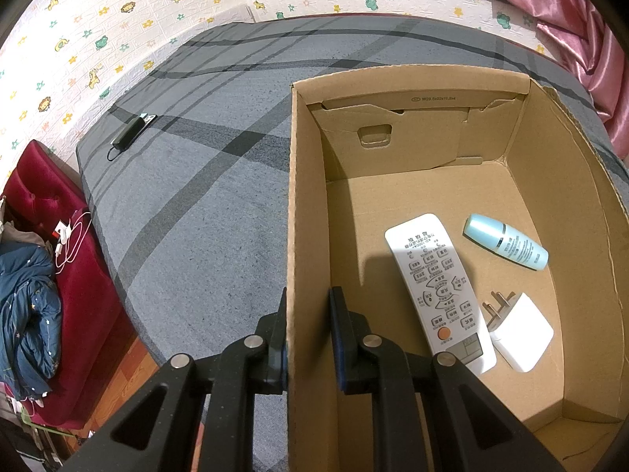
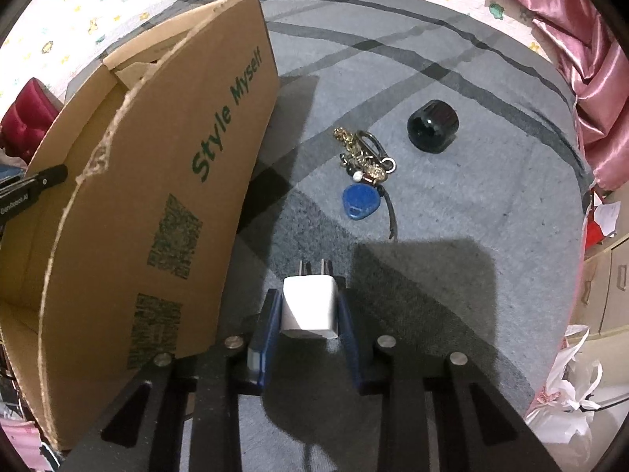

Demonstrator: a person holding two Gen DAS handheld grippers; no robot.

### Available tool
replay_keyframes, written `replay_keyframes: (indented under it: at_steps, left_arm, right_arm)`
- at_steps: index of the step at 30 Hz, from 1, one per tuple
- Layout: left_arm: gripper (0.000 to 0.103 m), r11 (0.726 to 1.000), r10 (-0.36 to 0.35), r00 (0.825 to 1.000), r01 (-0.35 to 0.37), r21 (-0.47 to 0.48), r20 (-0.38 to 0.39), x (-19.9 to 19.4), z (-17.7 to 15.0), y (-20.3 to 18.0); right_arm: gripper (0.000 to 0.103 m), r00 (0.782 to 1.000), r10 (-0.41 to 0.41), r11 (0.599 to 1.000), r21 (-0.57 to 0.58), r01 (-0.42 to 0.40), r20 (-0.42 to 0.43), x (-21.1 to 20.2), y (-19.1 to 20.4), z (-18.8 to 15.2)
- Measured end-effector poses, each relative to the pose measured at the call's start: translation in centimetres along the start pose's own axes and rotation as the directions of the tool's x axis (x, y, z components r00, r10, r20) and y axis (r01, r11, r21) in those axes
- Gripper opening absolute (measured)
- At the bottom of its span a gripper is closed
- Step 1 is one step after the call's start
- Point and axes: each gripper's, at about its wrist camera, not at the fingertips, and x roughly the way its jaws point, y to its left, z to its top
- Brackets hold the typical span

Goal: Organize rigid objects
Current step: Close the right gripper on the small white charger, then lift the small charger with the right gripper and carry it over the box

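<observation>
An open cardboard box (image 1: 310,204) stands on the grey bed. Inside it lie a white remote (image 1: 440,291), a light blue bottle (image 1: 505,242) and a white plug adapter (image 1: 519,330). My left gripper (image 1: 308,306) is shut on the box's left wall, one finger on each side. My right gripper (image 2: 310,299) is shut on a small white charger plug (image 2: 310,306), prongs forward, just above the bed to the right of the box (image 2: 165,181). A keychain with a blue tag (image 2: 363,173) and a black cap (image 2: 432,126) lie ahead on the bed.
A black power bank with cable (image 1: 131,129) lies on the bed at far left. A red padded bench (image 1: 67,244) with blue clothes and white cables stands left of the bed. Pink curtains (image 2: 589,59) hang at right. White bags (image 2: 570,393) sit at lower right.
</observation>
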Motion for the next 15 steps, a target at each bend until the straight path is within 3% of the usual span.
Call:
replay_keyframes:
  at_steps: [15]
  left_arm:
    - [0.018, 1.0, 0.004, 1.0, -0.004, 0.001, 0.0, -0.2, 0.1, -0.1]
  right_arm:
    - [0.03, 0.999, -0.022, 1.0, -0.003, 0.022, 0.049, -3.5, 0.5, 1.0]
